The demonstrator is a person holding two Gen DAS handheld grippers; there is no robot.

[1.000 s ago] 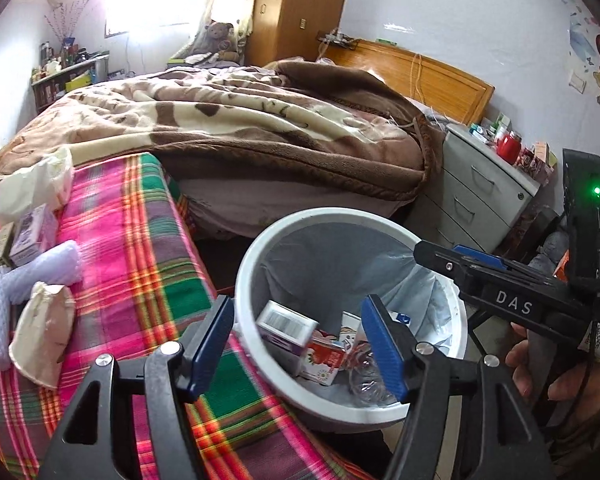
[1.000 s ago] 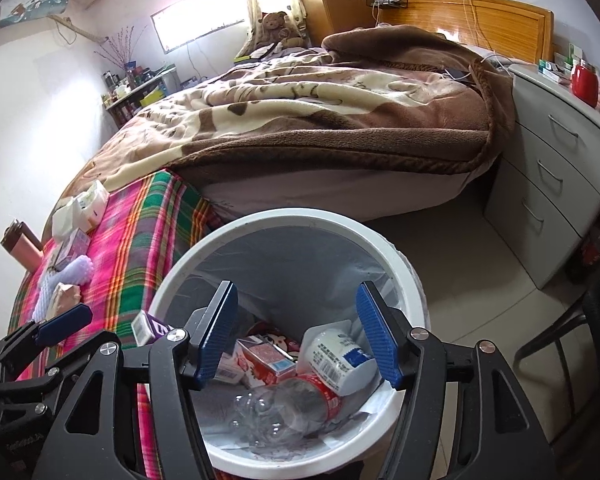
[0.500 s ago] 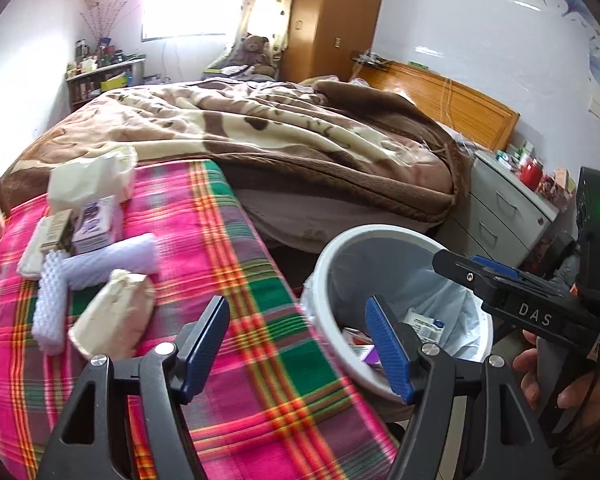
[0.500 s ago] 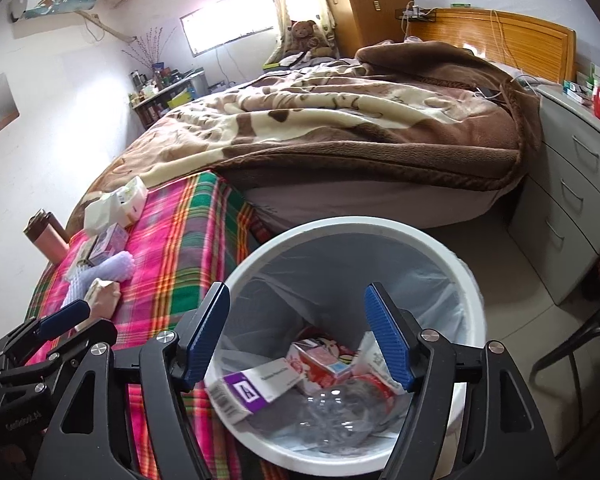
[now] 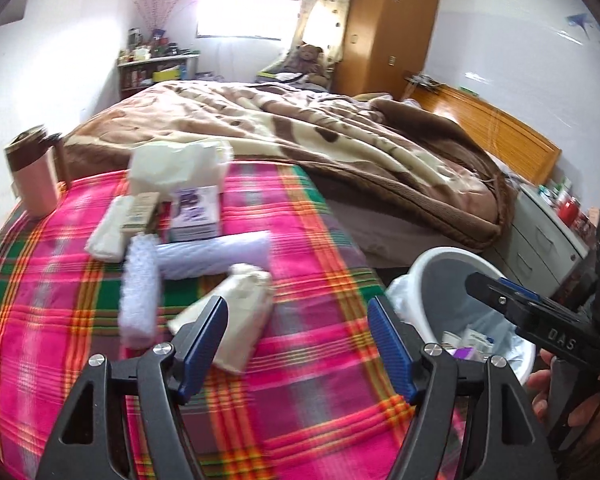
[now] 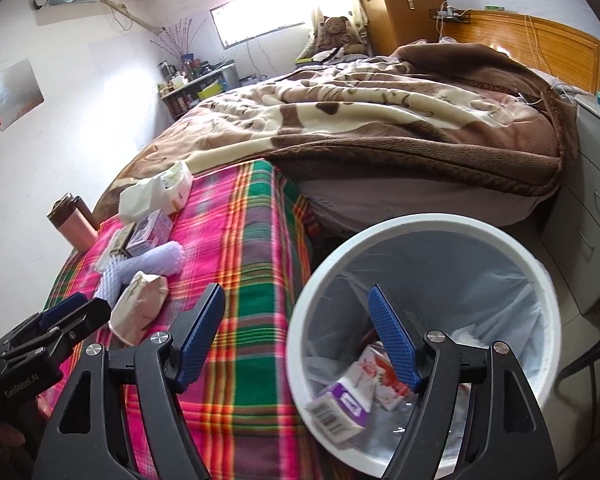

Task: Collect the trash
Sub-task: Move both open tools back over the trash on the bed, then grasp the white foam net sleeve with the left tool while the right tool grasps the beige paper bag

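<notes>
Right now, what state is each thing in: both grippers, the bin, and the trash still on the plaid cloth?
left gripper: open, empty, over the cloth.
right gripper: open, empty, at the bin's rim.
trash bin: upright, lined, partly filled.
purple carton: lying in the bin.
beige paper bag: crumpled, lying on the cloth.
foam net sleeves: two, lying crossed.
pink tumbler: upright, lidded.

A woven pink-and-green plaid cloth [image 5: 300, 360] carries a crumpled cream paper bag [image 5: 236, 312] and netted white foam sleeves [image 5: 140, 280], beside a smooth white plastic bin [image 6: 420, 240] with thin translucent liner, a plush brown fleece blanket [image 6: 380, 120] and glossy orange wooden headboard [image 6: 540, 40].
</notes>
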